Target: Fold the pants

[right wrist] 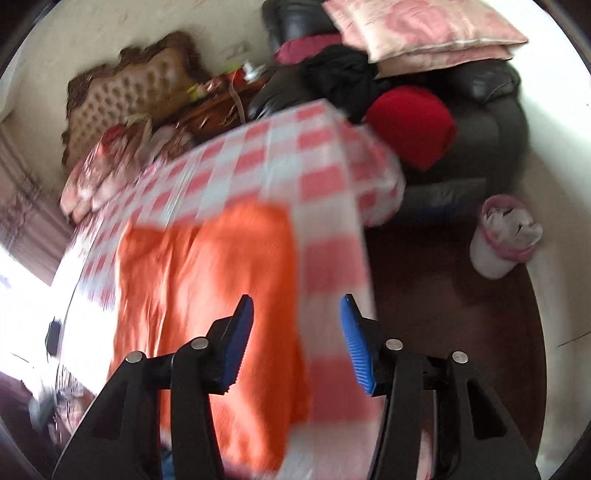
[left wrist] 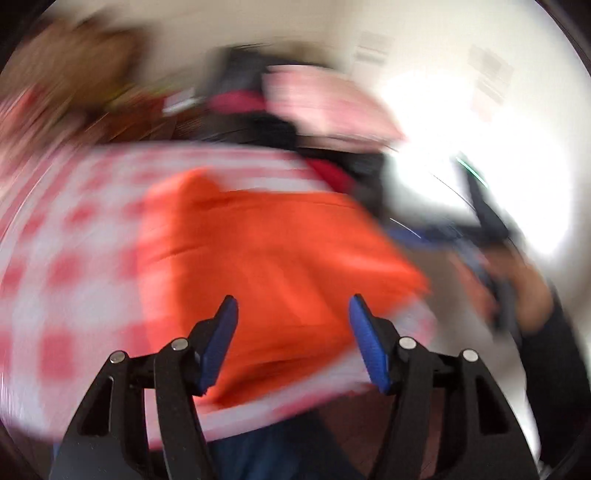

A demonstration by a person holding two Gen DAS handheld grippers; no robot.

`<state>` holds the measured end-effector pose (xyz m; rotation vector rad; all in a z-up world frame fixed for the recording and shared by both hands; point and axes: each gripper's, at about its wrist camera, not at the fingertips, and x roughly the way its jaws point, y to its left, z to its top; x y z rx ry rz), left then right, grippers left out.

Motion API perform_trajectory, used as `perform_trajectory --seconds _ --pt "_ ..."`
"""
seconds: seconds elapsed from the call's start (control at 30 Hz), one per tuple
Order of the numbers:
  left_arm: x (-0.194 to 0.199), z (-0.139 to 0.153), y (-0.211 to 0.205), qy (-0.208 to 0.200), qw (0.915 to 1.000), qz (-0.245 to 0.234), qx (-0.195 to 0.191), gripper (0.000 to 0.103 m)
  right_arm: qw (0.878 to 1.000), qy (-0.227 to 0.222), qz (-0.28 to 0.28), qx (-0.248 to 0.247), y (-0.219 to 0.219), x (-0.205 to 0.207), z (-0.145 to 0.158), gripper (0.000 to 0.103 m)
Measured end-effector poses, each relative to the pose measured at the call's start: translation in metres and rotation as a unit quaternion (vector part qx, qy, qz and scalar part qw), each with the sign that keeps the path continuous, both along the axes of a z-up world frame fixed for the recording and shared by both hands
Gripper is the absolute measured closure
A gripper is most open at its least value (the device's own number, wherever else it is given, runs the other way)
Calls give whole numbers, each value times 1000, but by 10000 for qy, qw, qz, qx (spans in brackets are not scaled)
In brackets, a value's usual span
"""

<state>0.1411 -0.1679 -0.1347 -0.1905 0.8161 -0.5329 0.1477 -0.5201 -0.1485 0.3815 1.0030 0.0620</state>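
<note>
Orange pants (right wrist: 207, 295) lie on the checked table (right wrist: 325, 184); left hand-held gripper (left wrist: 293, 341) and right hand-held gripper (right wrist: 297, 341) hover above pants, jaws apart, empty; heavy blur, so a fast grab risks pinching tablecloth too.

Home bedroom: tufted headboard (right wrist: 129, 96), pillows (right wrist: 417, 29), armchair (right wrist: 491, 122).

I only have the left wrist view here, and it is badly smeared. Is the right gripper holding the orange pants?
Observer: No. The right gripper is open and empty above the orange pants.
Operator: How do the pants lie?
Observer: Flat on the checkered cloth, near its edge.
Operator: Anything on the floor by that edge?
Observer: A pink-rimmed bin stands on the dark floor, beside the black sofa.
</note>
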Motion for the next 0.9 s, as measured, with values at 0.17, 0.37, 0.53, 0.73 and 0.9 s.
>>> perform_trajectory --seconds 0.17,0.37,0.53,0.73,0.9 --pt "68 -57 76 1790 9717 527 -1451 43 9993 254 -102 238 13 -7 -26 48" --pt "68 -82 62 2705 9463 149 -1764 53 9992 183 -230 263 17 -12 -30 63" --pt "63 -78 53 2593 9562 39 -1354 92 9988 164 -313 337 20 -9 -29 70" --pt "48 -63 78 2212 9692 235 -1056 92 9995 25 3 308 55 -5 -29 73" --pt "41 -49 80 1870 9794 321 -686 62 9990 2 -332 315 53 -9 -30 73"
